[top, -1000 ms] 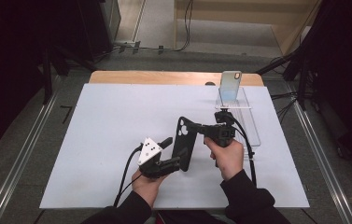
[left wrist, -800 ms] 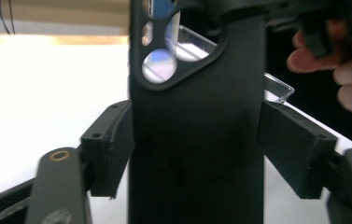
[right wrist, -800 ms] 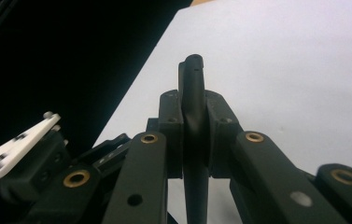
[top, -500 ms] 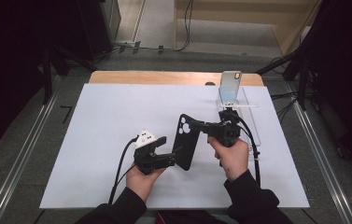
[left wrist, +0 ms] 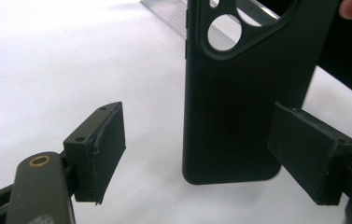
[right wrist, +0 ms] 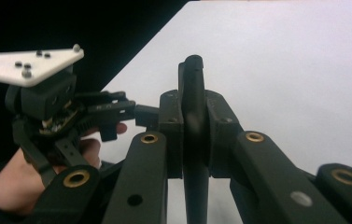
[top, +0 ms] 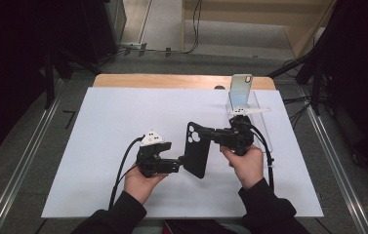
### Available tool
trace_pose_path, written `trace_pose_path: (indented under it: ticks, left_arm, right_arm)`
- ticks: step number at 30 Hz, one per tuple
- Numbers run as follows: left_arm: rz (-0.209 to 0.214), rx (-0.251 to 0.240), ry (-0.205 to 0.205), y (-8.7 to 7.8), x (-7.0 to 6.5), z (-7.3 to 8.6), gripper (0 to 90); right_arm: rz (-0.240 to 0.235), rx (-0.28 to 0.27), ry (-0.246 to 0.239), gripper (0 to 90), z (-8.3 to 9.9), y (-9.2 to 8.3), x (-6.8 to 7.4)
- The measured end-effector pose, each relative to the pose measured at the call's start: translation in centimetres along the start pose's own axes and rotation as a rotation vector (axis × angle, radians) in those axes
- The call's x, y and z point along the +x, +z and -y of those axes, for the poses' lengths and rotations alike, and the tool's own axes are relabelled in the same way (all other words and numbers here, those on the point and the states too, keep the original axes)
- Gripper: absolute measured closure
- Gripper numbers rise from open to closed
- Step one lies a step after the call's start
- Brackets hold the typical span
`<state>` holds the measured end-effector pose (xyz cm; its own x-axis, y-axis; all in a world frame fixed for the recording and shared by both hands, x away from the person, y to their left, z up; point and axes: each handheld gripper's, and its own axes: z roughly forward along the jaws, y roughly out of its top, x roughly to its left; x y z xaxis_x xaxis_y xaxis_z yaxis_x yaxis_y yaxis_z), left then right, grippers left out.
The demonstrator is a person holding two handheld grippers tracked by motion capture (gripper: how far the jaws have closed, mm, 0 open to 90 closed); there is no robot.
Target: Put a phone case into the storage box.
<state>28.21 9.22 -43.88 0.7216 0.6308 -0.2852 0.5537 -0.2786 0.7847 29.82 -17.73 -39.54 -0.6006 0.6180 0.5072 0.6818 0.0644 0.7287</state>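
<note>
**Case held edge-on by my right tongs, left tongs standing open around its bottom end**

The black phone case [top: 197, 156] hangs above the white bench [top: 98, 146], between my two hands, with its camera cut-out at the upper end and its long axis running roughly away from me toward me in the high view, the rounded bottom end nearer me. My right tongs [right wrist: 193, 126] are clamped on it: in the right gripper view both pads press flat against the case's two faces, with the thin edge standing up between them. My left tongs [left wrist: 201, 154] have just been opening, and in the left gripper view the pads [left wrist: 101, 149] stand well clear on either side of the case's lower part, touching nothing, though the case is between them. So the case is carried by the right side alone.

The relation I would steer by is this: the case's long axis points up and away from the left tongs, and its bottom end lies right in their gap. The silver phone [top: 240, 90] stands upright in a clear stand [top: 262, 109] at the far right of the bench, beyond my right hand [top: 245, 163]. My right hand is the nearer one to it, so I judge that the case would travel forward and slightly right.
</note>
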Motion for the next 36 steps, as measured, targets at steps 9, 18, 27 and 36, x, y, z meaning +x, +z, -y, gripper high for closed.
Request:
trace_pose_path:
  ticks: [9,18,27,36]
  left_arm:
    - [0.069,0.022,0.026,-1.1,0.5,-1.1,20.4]
    - [0.122,0.030,0.057,-2.2,1.0,-2.2,20.2]
    - [0.214,0.052,0.115,-2.8,1.1,-3.0,20.2]
    - [0.276,0.081,0.150,-2.9,1.1,-3.6,20.6]
  right_arm:
    - [-0.049,0.029,-0.136,77.4,0.0,-0.2,0.7]
    - [-0.097,0.048,-0.220,77.3,-0.1,-0.5,0.5]
    - [-0.155,0.076,-0.282,77.2,0.0,-0.6,0.4]
    - [-0.211,0.103,-0.312,77.2,0.0,-0.3,0.3]
